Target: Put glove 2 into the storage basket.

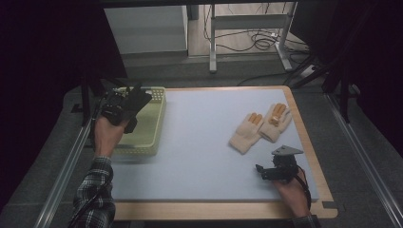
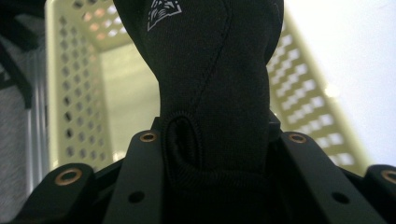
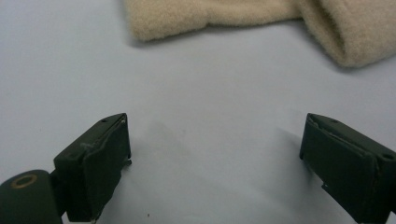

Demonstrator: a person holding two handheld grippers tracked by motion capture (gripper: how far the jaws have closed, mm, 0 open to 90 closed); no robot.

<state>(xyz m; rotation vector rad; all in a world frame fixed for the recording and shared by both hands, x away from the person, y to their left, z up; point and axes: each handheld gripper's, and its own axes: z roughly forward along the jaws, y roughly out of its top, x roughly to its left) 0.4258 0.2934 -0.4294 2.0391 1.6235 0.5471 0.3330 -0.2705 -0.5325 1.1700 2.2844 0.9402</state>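
Clamping a black glove [image 2: 210, 84] between its jaws, the left gripper [image 1: 124, 103] hangs above the pale green basket [image 1: 154, 124] at the left edge of the table. In the left gripper view the glove's cuff is bunched right between the 2 black jaws and its body rises up in front of the lens, with the basket's perforated walls [image 2: 74, 84] behind it on both sides. From the high view the glove [image 1: 138, 99] juts out over the basket's far end, not yet resting inside.

The right gripper [image 1: 266, 172] sits low on the blue-grey mat [image 1: 199, 142] near the table's right front corner, its jaws spread wide with nothing between them (the right gripper view shows bare mat in the gap). Just beyond it lie 2 cream gloves [image 1: 260, 126] with orange fingertips, side by side and touching, their cuffs [image 3: 210, 16] pointing toward that gripper.

My reading is that the step in hand is dropping the black glove into the basket. Next, the left hand needs to bring the glove down within the walls and then loosen its jaws, so the fabric falls inside rather than draping over the rim. After that the cream pair looks like the right gripper's job.
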